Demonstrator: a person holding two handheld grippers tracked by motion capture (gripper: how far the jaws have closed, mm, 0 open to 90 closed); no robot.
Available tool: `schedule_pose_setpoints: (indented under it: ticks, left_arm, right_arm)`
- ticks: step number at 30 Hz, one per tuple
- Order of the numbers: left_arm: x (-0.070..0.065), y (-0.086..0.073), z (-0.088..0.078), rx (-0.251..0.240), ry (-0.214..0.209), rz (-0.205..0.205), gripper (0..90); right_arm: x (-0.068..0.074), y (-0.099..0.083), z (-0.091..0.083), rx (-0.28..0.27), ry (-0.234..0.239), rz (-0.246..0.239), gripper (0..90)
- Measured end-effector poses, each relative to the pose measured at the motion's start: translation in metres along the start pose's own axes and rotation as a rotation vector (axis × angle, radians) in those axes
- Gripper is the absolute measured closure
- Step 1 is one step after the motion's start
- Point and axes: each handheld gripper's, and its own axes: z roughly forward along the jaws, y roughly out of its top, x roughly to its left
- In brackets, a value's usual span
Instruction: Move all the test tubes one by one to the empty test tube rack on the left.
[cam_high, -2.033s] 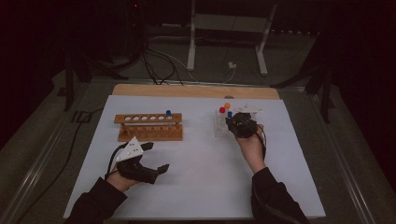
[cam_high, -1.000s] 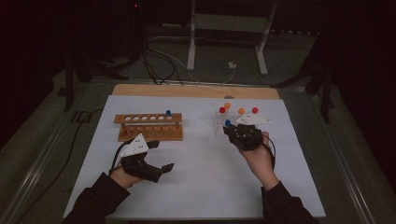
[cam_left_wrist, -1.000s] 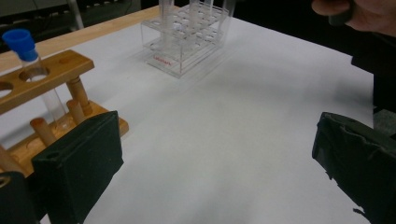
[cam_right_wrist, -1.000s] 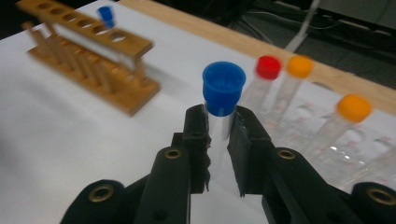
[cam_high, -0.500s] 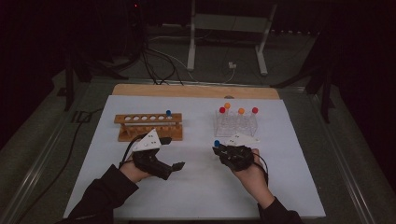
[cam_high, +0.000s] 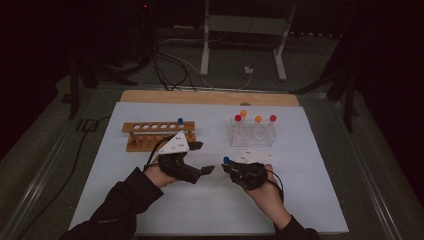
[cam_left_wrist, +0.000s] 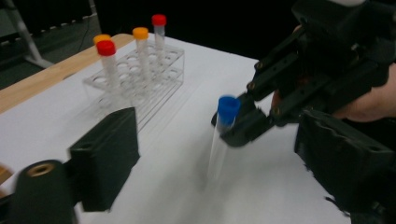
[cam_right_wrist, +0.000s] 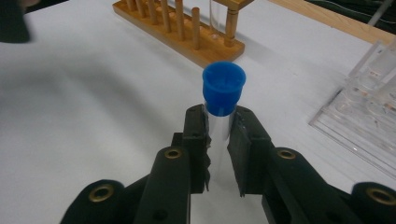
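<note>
Your right gripper (cam_high: 231, 170) is clamped on the blue-capped tube (cam_right_wrist: 223, 93) just below its cap, long axis upright above the white mat (cam_high: 310, 200), between the wooden rack (cam_high: 159, 136) and the clear rack (cam_high: 252, 134). Your left gripper (cam_high: 206, 169) faces it from just beside, nothing between its jaws, which have just been narrowing; the tube lies straight ahead of them, so a handover looks likely. The tube's lower end is blurred in the left gripper view.
</note>
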Motion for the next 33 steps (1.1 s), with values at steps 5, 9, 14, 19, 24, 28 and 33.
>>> schedule_pose_setpoints:
  ticks: [5, 9, 14, 19, 24, 28, 33]
  left_arm:
    - [-0.004, 0.005, 0.013, 0.001, -0.028, 0.021, 27.9]
    - [-0.005, 0.007, 0.023, 0.007, -0.037, 0.028, 36.5]
    - [-0.006, 0.007, 0.034, 0.025, -0.051, 0.033, 46.9]
    - [-0.006, 0.005, 0.042, 0.060, -0.043, 0.042, 58.5]
    - [-0.004, 0.003, 0.044, 0.070, -0.052, 0.033, 67.6]
    - [-0.004, 0.003, 0.044, 0.076, -0.061, 0.040, 75.1]
    - [-0.004, 0.003, 0.043, 0.078, -0.060, 0.047, 76.7]
  right_arm:
    - [0.001, 0.000, 0.000, 0.000, 0.013, 0.001, 77.0]
    - [0.001, 0.000, 0.000, 0.002, 0.019, 0.004, 77.1]
    - [0.002, 0.000, -0.001, 0.000, 0.020, 0.000, 77.0]
    - [0.003, 0.000, -0.002, -0.002, 0.021, -0.003, 77.1]
    - [0.003, 0.001, -0.003, -0.005, 0.018, -0.002, 77.0]
    - [0.002, 0.000, -0.002, -0.003, 0.014, -0.004, 77.0]
    - [0.002, 0.001, -0.003, -0.005, 0.016, -0.003, 77.0]
